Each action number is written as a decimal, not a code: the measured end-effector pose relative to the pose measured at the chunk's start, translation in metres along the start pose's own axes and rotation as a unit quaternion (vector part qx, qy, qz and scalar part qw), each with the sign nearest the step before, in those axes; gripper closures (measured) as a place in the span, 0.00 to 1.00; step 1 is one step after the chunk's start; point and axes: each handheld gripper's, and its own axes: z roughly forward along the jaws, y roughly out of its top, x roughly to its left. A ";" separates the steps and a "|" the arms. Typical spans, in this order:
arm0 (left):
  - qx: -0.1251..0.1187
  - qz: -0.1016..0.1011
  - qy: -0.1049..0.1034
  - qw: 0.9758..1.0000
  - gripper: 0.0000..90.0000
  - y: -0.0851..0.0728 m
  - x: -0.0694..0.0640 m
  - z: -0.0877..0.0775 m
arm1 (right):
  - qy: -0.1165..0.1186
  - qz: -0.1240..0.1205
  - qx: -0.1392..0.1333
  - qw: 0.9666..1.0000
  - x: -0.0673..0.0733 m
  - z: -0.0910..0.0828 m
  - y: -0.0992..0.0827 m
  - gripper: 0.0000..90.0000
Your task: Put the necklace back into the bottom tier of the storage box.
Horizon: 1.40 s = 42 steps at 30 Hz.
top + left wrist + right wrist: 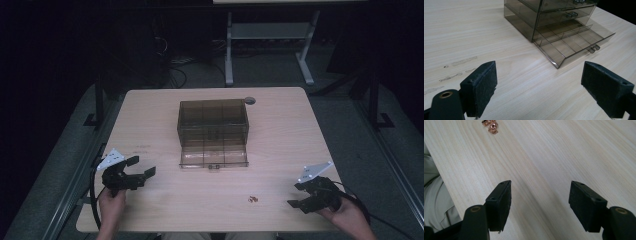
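Left tongs, right tongs both released, low over table corners.

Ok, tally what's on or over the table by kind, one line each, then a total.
Smoky clear drawer cabinet, bottom drawer pulled out: 1
Small copper-coloured cluster, pieces too small to count: 1
Black handheld grippers, left gripper and right gripper, both open: 2
Total: 4

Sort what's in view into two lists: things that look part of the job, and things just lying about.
Likely part of the job:
drawer box, bottom drawer pulled out
copper bits on the table
left gripper and right gripper, both open

Just lying about:
grey disc at the table's far edge
other table's legs behind
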 end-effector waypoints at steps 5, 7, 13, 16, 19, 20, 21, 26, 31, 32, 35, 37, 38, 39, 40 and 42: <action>0.000 0.001 -0.001 1.000 0.14 0.000 0.000 0.000 | 0.000 -0.004 0.002 1.000 0.003 0.001 0.003 0.37; 0.001 0.002 -0.003 1.000 0.14 0.000 0.000 0.000 | -0.001 -0.004 0.004 1.000 0.005 0.001 0.004 0.37; 0.003 0.004 -0.002 1.000 0.14 0.000 -0.001 0.000 | 0.000 -0.005 0.004 1.000 0.007 0.000 0.007 0.36; 0.003 0.005 -0.004 1.000 0.14 0.000 0.000 0.001 | 0.000 -0.008 -0.001 1.000 0.008 0.000 0.010 0.36; 0.001 0.004 -0.004 1.000 0.14 0.000 -0.001 0.001 | 0.001 -0.013 0.002 1.000 0.011 0.001 0.013 0.35; 0.002 0.006 -0.003 1.000 0.14 0.000 -0.001 0.000 | 0.000 -0.014 0.004 1.000 0.012 0.001 0.014 0.35; 0.002 0.005 -0.003 1.000 0.14 0.000 -0.001 0.000 | 0.000 -0.015 0.004 1.000 0.013 0.001 0.015 0.34; 0.001 0.005 -0.003 1.000 0.14 0.000 -0.001 0.000 | 0.000 -0.022 0.006 1.000 0.017 0.002 0.020 0.34; 0.000 0.005 -0.004 1.000 0.14 0.000 -0.002 0.000 | 0.002 -0.028 0.009 1.000 0.021 0.003 0.024 0.34; 0.000 0.005 -0.004 1.000 0.14 0.000 -0.002 0.000 | 0.002 -0.028 0.009 1.000 0.021 0.003 0.024 0.34; 0.001 0.006 -0.004 1.000 0.14 0.000 -0.002 0.000 | 0.005 -0.034 0.013 0.999 0.024 0.005 0.028 0.34; 0.001 0.006 -0.004 1.000 0.14 0.000 -0.002 0.000 | 0.004 -0.037 0.014 0.999 0.024 0.006 0.029 0.32; 0.001 0.005 -0.004 1.000 0.14 0.000 -0.002 0.000 | 0.006 -0.032 0.013 0.999 0.025 0.006 0.030 0.32; 0.001 0.005 -0.004 1.000 0.14 0.000 -0.002 0.000 | 0.006 -0.032 0.013 0.999 0.025 0.006 0.030 0.32; 0.002 0.007 -0.004 1.000 0.14 0.000 -0.002 0.000 | 0.007 -0.038 0.013 0.999 0.025 0.007 0.031 0.32; 0.003 0.007 -0.005 1.000 0.14 0.000 -0.002 0.000 | 0.009 -0.038 0.015 0.999 0.027 0.008 0.033 0.31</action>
